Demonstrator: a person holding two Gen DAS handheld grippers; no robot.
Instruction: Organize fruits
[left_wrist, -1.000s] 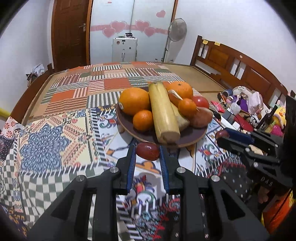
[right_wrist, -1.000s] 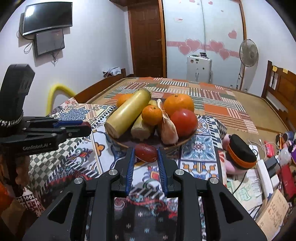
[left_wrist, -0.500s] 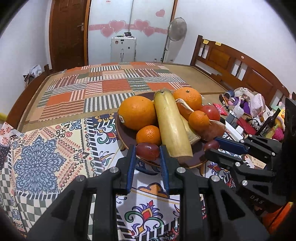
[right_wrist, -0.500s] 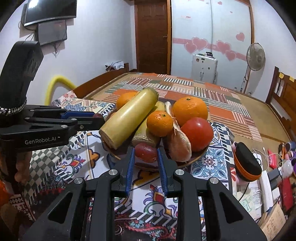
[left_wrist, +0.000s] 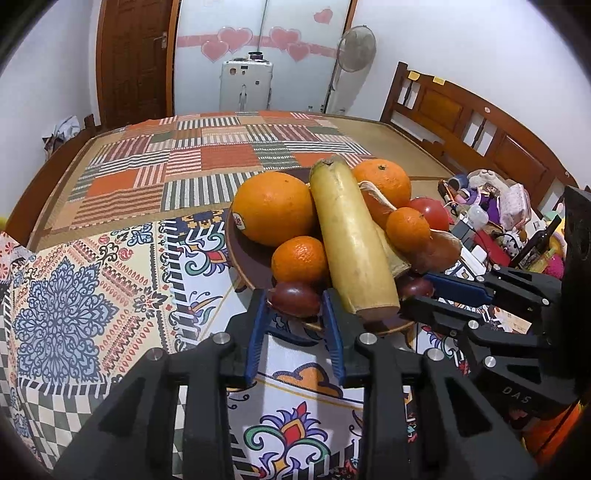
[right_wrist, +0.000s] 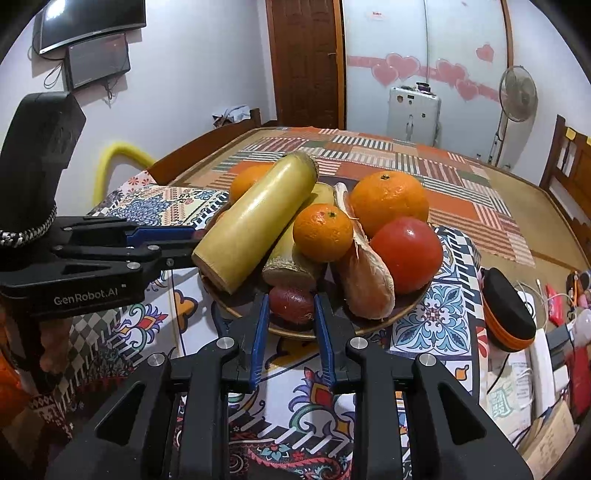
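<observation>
Having come forward from the patterned cloth (left_wrist: 110, 280), both grippers now reach over the brown plate's (left_wrist: 243, 258) near rim. The left gripper (left_wrist: 295, 306) has just been loosening its jaws around a dark red fruit (left_wrist: 294, 299) lying on the plate by a small orange (left_wrist: 299, 258). The right gripper (right_wrist: 291, 306) clamps its own dark red fruit (right_wrist: 291, 303) under the cut stalk (right_wrist: 291, 266).

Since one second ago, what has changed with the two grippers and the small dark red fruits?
Both grippers carried their fruits from above the cloth to the plate. The left gripper has just been opening, its dark red fruit between the fingers at the rim. The right gripper is shut on its dark red fruit, now over the rim. The piled oranges and sugarcane kept their places.
</observation>
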